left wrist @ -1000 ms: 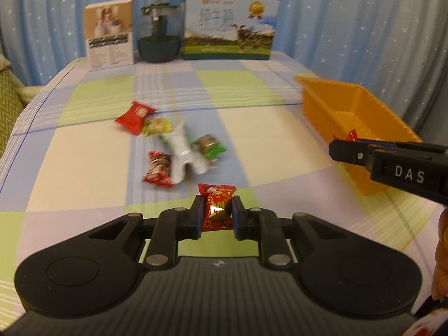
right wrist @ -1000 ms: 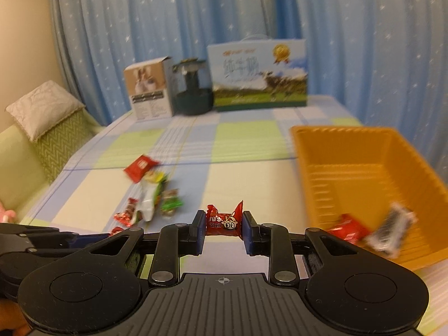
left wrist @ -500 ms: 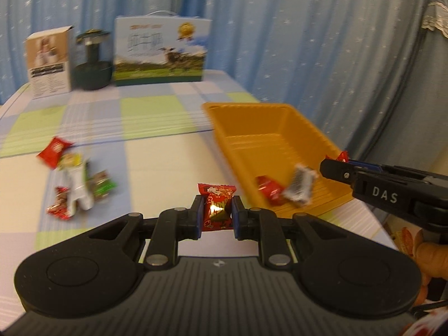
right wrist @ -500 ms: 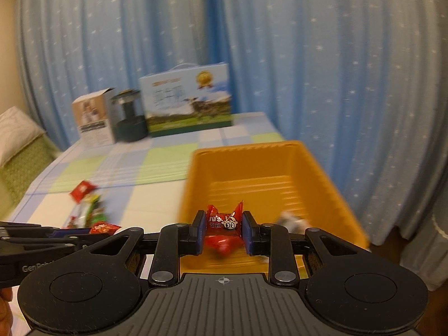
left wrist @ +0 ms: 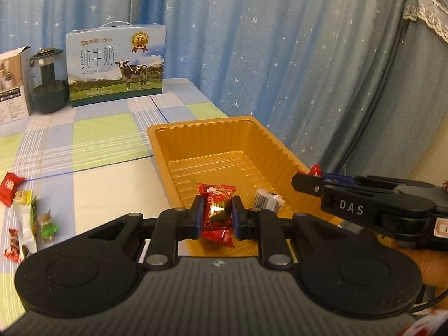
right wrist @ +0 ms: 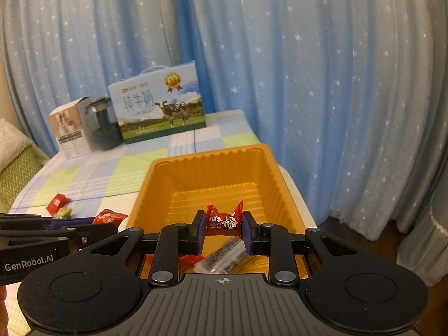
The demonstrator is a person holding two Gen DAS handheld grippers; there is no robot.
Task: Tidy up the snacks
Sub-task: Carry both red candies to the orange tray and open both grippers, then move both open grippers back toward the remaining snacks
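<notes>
- Left wrist view: the left hand-held gripper (left wrist: 215, 217) is closed on a red candy (left wrist: 217, 208), which is pressed between its two blue pads over the near end of the orange tray (left wrist: 224, 137).
- On the floor of the tray, at the near end, lies another red sweet (left wrist: 217, 236), just below the held one, and a silver-and-black packet (left wrist: 267, 201) a little to the right of it.
- The right hand-held gripper (left wrist: 305, 180) comes in from the right side, above the right rim of the tray; a small red wrapper tip shows at its end.
- On the table (left wrist: 106, 184), left of the tray, a group of snacks remains: a red flat packet (left wrist: 9, 187), a yellow-green long packet (left wrist: 25, 218), a green sweet (left wrist: 47, 226) and a small red-brown sweet (left wrist: 14, 245).
- At the far end of the table stand a milk box (left wrist: 116, 65), a dark jar (left wrist: 49, 81) and a white carton (left wrist: 12, 84), before a blue curtain (left wrist: 280, 42).
- Right wrist view: the right hand-held gripper (right wrist: 222, 231) grips a red candy with a cartoon face (right wrist: 224, 219) by its two ends, over the near part of the orange tray (right wrist: 221, 165).
- Under it, inside the tray, lie the silver-and-black packet (right wrist: 224, 256) and a red sweet (right wrist: 190, 260).
- The left hand-held gripper (right wrist: 95, 224) shows at the left, just beside the tray, with its red candy (right wrist: 107, 216) at the tip.
</notes>
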